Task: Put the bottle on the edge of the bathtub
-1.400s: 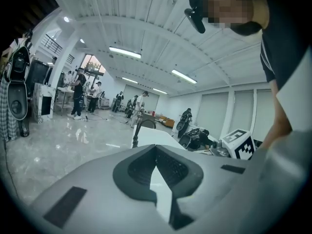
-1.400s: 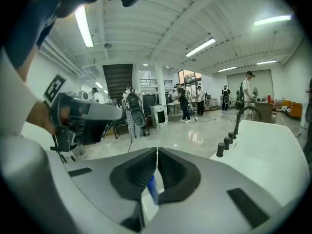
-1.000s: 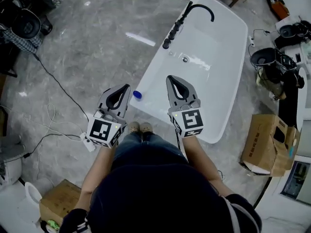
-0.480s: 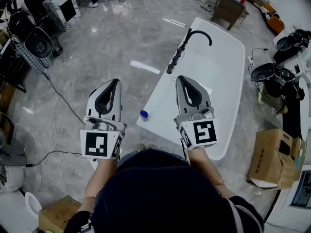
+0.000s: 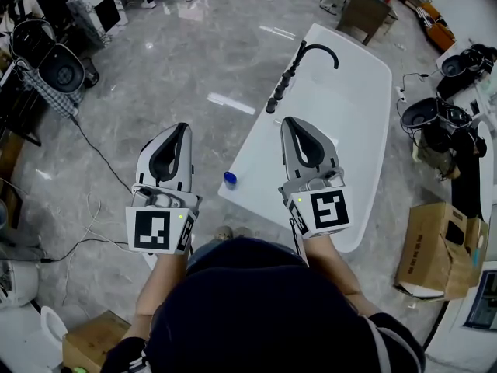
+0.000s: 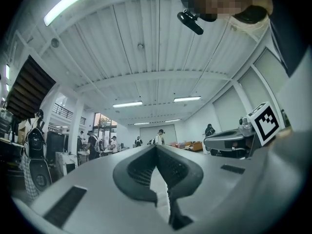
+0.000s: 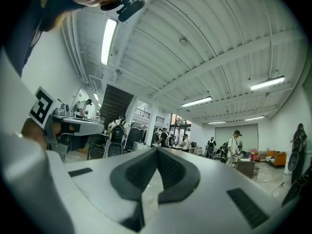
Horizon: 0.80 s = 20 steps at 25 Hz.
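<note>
Bottle with blue cap [image 5: 230, 178] stands on the near left rim of the white bathtub [image 5: 365, 107], left gripper [image 5: 184, 126] and right gripper [image 5: 292, 121] raised apart from it, jaws closed, empty.

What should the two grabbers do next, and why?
Probably just lower both grippers and stay away from the bottle. The bottle, seen from above by its blue cap, seems to stand on the rim of the bathtub already. The left gripper and right gripper are both shut, empty and apart from it.
</note>
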### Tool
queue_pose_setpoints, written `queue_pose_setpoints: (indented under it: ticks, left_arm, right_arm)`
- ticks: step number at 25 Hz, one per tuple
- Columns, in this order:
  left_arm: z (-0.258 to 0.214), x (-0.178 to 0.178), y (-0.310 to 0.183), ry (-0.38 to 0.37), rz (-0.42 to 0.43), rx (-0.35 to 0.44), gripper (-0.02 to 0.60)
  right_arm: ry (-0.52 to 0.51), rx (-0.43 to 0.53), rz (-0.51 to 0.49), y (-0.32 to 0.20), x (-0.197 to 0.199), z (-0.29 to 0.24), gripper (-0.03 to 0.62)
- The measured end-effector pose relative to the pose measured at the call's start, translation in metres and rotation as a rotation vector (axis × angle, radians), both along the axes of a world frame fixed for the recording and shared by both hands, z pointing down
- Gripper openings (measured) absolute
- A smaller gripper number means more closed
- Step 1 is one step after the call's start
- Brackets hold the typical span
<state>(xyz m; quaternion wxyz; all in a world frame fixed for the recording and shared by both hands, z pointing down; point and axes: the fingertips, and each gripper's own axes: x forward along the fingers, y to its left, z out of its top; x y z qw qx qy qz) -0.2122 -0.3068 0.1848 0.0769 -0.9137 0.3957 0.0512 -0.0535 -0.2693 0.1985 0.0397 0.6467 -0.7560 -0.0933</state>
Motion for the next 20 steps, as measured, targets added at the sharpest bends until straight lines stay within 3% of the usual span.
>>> queue_pose_setpoints:
  ticks: [20]
  left_arm:
    - [0.010,0.043,0.023,-0.012,-0.003,0.007,0.023]
  right_arm:
    - [-0.044,-0.005,-0.036,0.012,0.039,0.016,0.028]
